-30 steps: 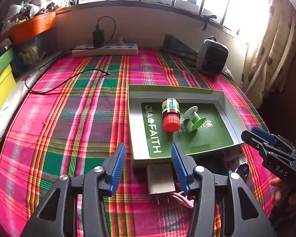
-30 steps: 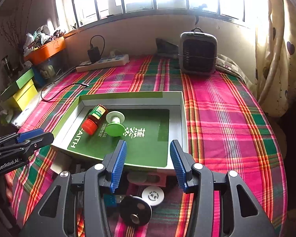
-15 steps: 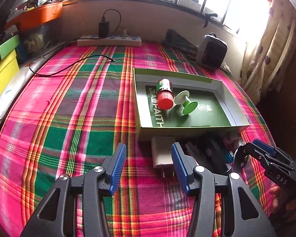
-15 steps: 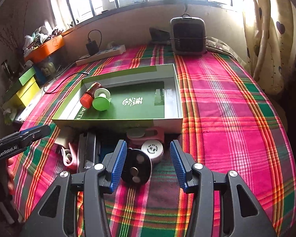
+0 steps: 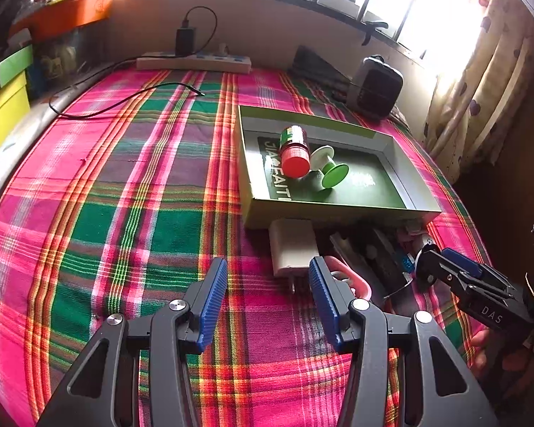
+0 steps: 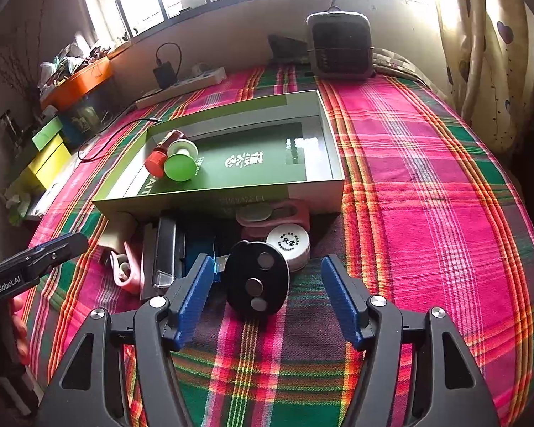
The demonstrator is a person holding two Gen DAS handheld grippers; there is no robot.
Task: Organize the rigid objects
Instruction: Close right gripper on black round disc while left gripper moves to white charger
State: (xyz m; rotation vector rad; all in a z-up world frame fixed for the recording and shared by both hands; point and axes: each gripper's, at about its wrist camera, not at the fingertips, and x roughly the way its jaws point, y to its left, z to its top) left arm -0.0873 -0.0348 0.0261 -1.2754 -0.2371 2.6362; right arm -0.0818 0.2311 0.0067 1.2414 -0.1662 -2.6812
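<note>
Task progress, seen from both wrist cameras. The green box [image 6: 333,163] lies on the plaid cloth [image 6: 427,185] and serves as the landmark. Inside it, at its left end, rest two things already put away: a red-capped bottle [image 5: 294,151] lying on its side and, touching it, a green spool [image 5: 329,170].

Still outside, crowded against the box's near wall, are a white charger [image 5: 292,245], a pink clip [image 6: 124,267], a dark flat case [image 6: 163,252], a white round tin [image 6: 289,243] and a black disc [image 6: 258,284] just in front of the tin.

The right tool [image 6: 267,299] has its jaws opening and straddles the black disc, pads clear of it. The left tool [image 5: 267,299] stands spread and empty, in front of the charger.

Judgement: the sorting is at an early stage, with two items boxed and at least five left; the disc looks to be the next pick.
</note>
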